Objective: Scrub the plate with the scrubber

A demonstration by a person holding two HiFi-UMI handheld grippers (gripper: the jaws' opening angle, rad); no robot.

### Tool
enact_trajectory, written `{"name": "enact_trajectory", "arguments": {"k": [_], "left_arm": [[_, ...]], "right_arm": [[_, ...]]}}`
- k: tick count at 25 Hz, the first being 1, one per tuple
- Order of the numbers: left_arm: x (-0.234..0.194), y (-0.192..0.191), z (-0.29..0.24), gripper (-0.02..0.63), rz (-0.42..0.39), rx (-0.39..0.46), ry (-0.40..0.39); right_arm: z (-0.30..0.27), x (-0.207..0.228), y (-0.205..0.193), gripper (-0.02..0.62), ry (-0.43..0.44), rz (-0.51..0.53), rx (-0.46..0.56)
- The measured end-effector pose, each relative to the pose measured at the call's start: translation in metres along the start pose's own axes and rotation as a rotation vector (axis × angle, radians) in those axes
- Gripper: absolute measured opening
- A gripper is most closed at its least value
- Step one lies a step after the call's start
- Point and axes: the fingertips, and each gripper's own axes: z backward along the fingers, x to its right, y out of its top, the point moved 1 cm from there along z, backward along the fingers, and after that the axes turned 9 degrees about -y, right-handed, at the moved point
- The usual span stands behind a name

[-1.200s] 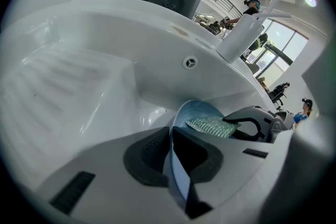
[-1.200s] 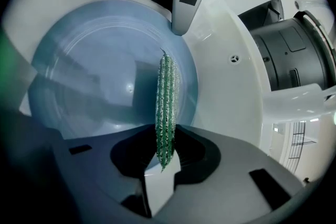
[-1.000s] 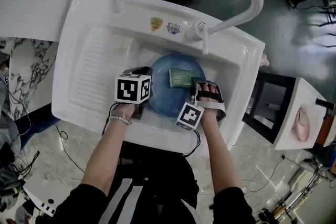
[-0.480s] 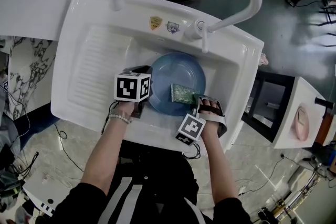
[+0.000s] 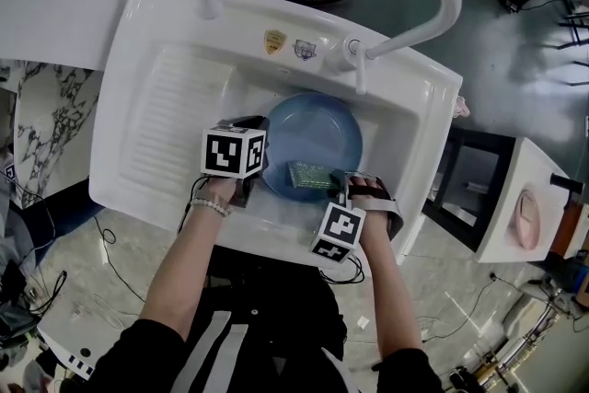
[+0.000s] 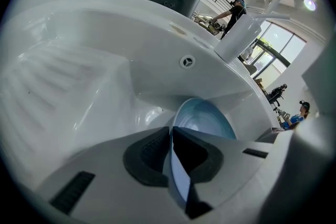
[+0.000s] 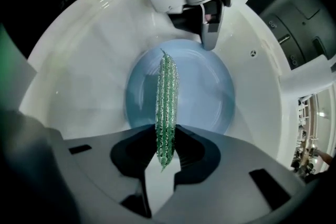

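- Middle of the head view: the round blue plate point(image 5: 313, 129) lies in the white plastic sink point(image 5: 156, 106), with the green mesh scrubber point(image 5: 308, 177) over its lower part.
- The left gripper view alone shows the left tool point(image 6: 170, 139) clamped on the plate's rim.
- The right gripper view alone shows the right tool point(image 7: 165, 147) pinching the scrubber, which stands edge-on across the plate.

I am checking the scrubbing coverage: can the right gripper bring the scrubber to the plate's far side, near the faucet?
Probably yes. The right gripper is shut on the green scrubber, the blue plate has its far half bare, and the left gripper clamps only its left rim.
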Motion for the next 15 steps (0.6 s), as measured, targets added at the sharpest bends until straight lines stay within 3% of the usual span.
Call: {"name": "enact_trajectory", "arguments": {"k": [4,7,15], "left_arm": [[0.0,-0.002,-0.001,0.021,0.0,-0.001,0.001],[-0.001,-0.003,-0.002,0.021,0.0,-0.003,-0.003],[-0.004,-0.002,0.0,0.02,-0.009,-0.006,0.005]], "right_arm": [[-0.012,0.041,0.021,0.092,-0.178,0.076,0.088],[-0.022,0.061,0.04,0.092,-0.266,0.131,0.144],[-0.033,0.058,0.065,0.092,-0.339,0.315,0.232]]}}
